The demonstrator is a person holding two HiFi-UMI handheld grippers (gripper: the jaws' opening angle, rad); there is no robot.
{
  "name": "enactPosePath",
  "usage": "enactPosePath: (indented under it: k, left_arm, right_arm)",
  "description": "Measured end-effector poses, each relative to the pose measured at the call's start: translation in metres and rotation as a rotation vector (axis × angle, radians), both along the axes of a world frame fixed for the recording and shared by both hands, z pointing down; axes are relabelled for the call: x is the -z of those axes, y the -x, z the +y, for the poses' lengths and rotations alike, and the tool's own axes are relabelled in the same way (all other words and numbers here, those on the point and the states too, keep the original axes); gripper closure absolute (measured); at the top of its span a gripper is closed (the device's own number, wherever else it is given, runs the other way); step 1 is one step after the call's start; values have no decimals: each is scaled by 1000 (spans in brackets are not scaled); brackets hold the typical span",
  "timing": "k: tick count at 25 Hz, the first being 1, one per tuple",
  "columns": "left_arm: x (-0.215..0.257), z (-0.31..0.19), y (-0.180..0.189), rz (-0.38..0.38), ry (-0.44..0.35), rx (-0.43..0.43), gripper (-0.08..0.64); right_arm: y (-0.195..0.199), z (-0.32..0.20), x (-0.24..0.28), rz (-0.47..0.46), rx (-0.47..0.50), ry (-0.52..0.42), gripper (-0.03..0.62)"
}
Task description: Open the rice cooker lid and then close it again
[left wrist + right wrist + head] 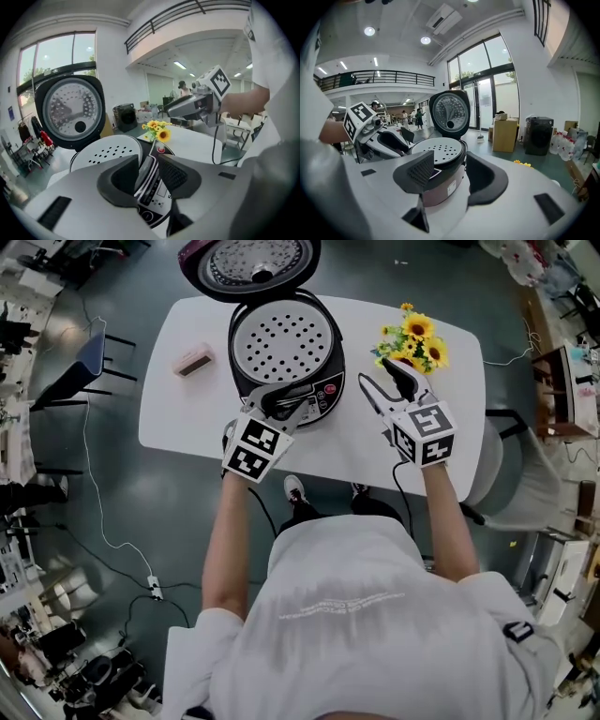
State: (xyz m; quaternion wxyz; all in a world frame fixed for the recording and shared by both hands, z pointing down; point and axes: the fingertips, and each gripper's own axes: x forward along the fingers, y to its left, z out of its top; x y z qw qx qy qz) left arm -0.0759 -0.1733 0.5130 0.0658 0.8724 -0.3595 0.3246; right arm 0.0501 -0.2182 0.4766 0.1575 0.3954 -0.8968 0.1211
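Left hand-held gripper [286, 405] slightly parted at rice cooker [330, 371] front; right hand-held gripper [381, 381] spread, empty; lid [251, 262] up.

I see my rice cooker [326, 397] at the top middle of the frame. It is round and dark, white with holes inside. Its lid [251, 266] stands wide open, tipped back.

A big open lab-like hall: mezzanine railing [370, 74], tall windows [487, 79], cardboard box [505, 135].
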Motion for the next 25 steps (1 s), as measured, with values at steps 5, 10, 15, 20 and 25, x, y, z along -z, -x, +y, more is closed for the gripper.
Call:
enactPosePath:
  k: [5, 10, 15, 20, 25]
  left_arm:
    - [18, -16, 26, 90, -52, 101, 414]
    - [41, -32, 56, 106, -131, 187, 420]
    - [69, -45, 84, 162, -212, 275, 430]
    - [107, -53, 107, 195, -310, 331, 437]
    - [145, -55, 124, 202, -400, 356, 445]
  right_arm:
    - [6, -10, 17, -2, 6, -49, 379]
    - [17, -22, 43, 23, 47, -114, 417]
    - [28, -34, 73, 27, 69, -197, 417]
    - [34, -46, 107, 36, 75, -280, 417]
    - [42, -53, 133, 31, 79, -348, 425]
